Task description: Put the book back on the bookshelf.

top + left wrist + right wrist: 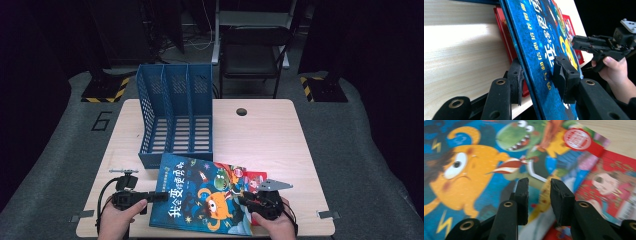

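A blue picture book (200,195) with a yellow monster on its cover lies at the table's front edge, on top of a red book (256,180). My left gripper (162,196) is at the book's left edge. In the left gripper view the blue book's edge (529,62) passes between the jaws of this gripper (537,77); one pad is under it beside the red book (504,30), the other over the cover, and a gap still shows. My right gripper (242,198) hovers over the cover's right side. Its jaws (537,190) are apart with nothing between them, above the blue book (474,170) and near the red book (609,185).
A blue three-slot file rack (175,115) stands on the table (265,140) just behind the books, its open side facing me. A black chair (252,50) stands beyond the table's far edge. A small round hole (242,111) marks the table's far middle.
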Action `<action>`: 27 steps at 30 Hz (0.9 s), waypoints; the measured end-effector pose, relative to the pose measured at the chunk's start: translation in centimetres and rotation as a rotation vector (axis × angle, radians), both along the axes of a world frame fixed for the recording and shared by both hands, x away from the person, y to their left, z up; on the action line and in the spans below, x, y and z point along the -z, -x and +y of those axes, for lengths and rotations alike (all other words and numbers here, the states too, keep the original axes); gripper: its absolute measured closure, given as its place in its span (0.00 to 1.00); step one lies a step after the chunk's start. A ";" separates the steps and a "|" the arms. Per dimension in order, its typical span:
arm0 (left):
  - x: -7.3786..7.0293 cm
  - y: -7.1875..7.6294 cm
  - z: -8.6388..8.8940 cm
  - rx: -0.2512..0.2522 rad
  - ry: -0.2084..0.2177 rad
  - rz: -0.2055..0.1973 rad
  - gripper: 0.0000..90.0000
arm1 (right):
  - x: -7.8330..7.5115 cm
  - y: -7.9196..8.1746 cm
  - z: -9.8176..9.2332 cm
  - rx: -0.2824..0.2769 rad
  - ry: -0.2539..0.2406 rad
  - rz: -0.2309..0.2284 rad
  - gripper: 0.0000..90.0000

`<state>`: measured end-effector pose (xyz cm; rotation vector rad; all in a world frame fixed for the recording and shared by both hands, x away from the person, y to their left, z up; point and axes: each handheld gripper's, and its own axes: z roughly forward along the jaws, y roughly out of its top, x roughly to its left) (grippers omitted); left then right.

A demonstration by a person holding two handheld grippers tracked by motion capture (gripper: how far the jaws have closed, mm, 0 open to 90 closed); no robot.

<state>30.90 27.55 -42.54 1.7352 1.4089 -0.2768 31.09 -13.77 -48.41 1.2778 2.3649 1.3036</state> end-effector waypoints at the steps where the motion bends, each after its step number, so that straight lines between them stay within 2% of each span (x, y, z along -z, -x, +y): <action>1: 0.0 0.0 0.0 -0.001 0.001 -0.001 0.68 | 0.1 -0.2 -0.4 0.020 -0.002 0.011 0.77; 3: -0.1 0.0 0.0 0.003 0.007 -0.007 0.69 | 0.2 -0.3 -0.9 0.045 -0.002 0.028 0.80; 5: -0.2 0.1 0.0 0.005 0.016 -0.008 0.69 | 0.2 -0.2 -1.1 0.060 0.016 0.024 0.85; 6: -0.2 0.1 0.0 0.002 0.016 -0.008 0.69 | 0.1 -0.2 -1.2 0.069 0.034 0.023 0.88; 7: -0.2 0.1 -0.1 -0.002 0.015 -0.012 0.69 | 0.1 -0.1 -1.2 0.086 0.060 0.025 0.95; 9: -0.2 0.1 -0.1 -0.002 0.015 -0.012 0.69 | 0.1 -0.1 -1.3 0.087 0.067 0.023 0.97; 11: -0.3 0.1 -0.1 0.007 0.014 -0.011 0.69 | 0.3 0.0 -1.3 0.083 0.111 0.037 1.00; 12: -0.4 0.1 -0.1 0.005 0.013 -0.011 0.69 | 0.3 0.1 -1.3 0.086 0.105 0.051 1.00; 18: -0.6 0.1 -0.2 0.007 0.005 -0.012 0.69 | 0.3 0.0 -1.2 0.081 0.107 0.050 1.00; 21: -0.8 0.0 -0.2 0.009 -0.007 -0.005 0.69 | 0.4 -0.1 -1.3 0.076 0.088 0.051 1.00; 25: -1.1 -0.1 -0.1 0.021 -0.042 0.007 0.67 | 0.4 -0.1 -0.9 0.068 0.106 0.046 1.00; 27: -1.2 -0.2 -0.1 0.024 -0.046 0.011 0.67 | 0.4 -0.1 -0.9 0.067 0.105 0.044 1.00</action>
